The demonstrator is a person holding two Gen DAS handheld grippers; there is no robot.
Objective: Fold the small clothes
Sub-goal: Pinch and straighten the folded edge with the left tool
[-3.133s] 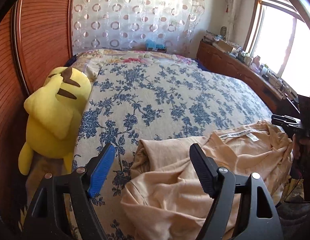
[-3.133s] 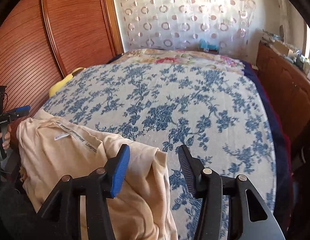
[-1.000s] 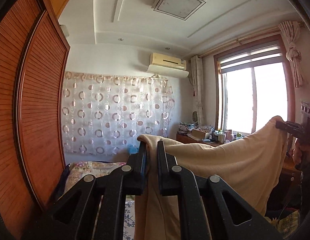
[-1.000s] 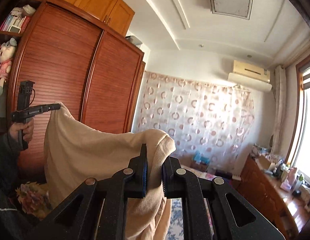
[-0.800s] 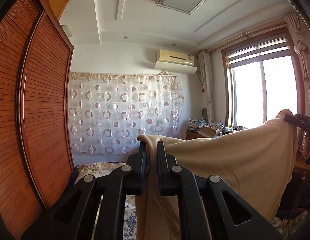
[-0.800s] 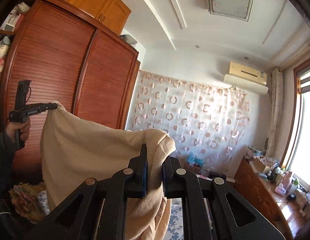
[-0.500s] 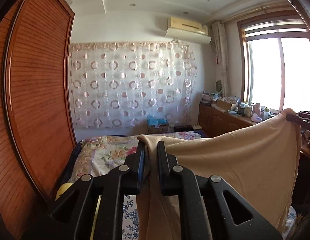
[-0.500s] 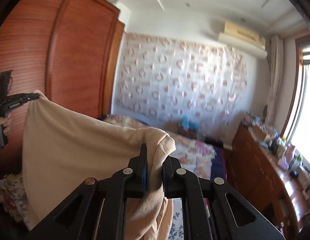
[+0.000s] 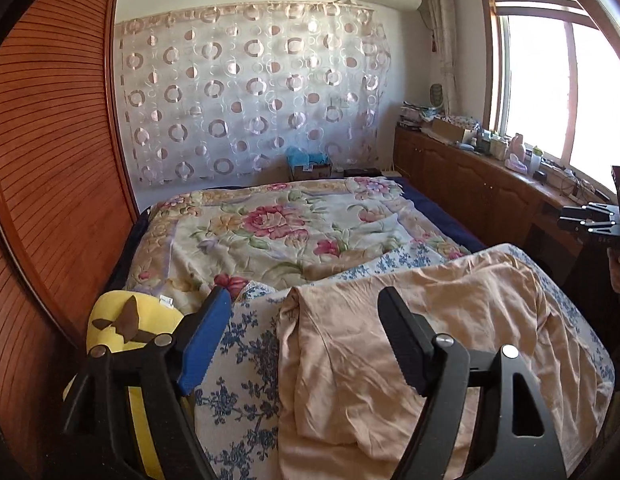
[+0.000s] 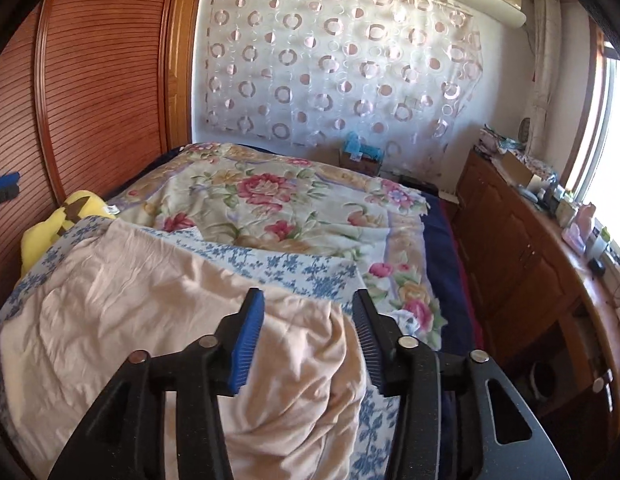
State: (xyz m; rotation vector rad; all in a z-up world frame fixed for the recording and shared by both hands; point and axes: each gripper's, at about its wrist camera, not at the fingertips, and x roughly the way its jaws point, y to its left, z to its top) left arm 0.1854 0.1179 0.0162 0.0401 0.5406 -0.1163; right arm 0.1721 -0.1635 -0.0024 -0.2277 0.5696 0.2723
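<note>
A beige garment (image 9: 422, 344) lies spread and wrinkled on the blue-flowered sheet (image 9: 245, 364) at the near end of the bed. My left gripper (image 9: 303, 294) hovers over the garment's left corner. Its jaws are opening and the pads are clear of the cloth. My right gripper (image 10: 307, 296) hangs over the garment's (image 10: 141, 304) right corner, jaws also opening, with cloth below them but not pinched. Each gripper shows at the edge of the other's view: the right gripper (image 9: 586, 220) at the far right, the left gripper (image 10: 3, 188) at the far left.
A yellow plush toy (image 9: 121, 332) sits between the bed's left side and the wooden wardrobe (image 9: 49, 160). A flowered quilt (image 9: 277, 232) covers the far half of the bed. A low wooden cabinet (image 10: 522, 248) with clutter runs along the right under the window.
Both grippers came down from holding the garment stretched up in the air. Their jaws have parted and let it go, and it now lies on the bed.
</note>
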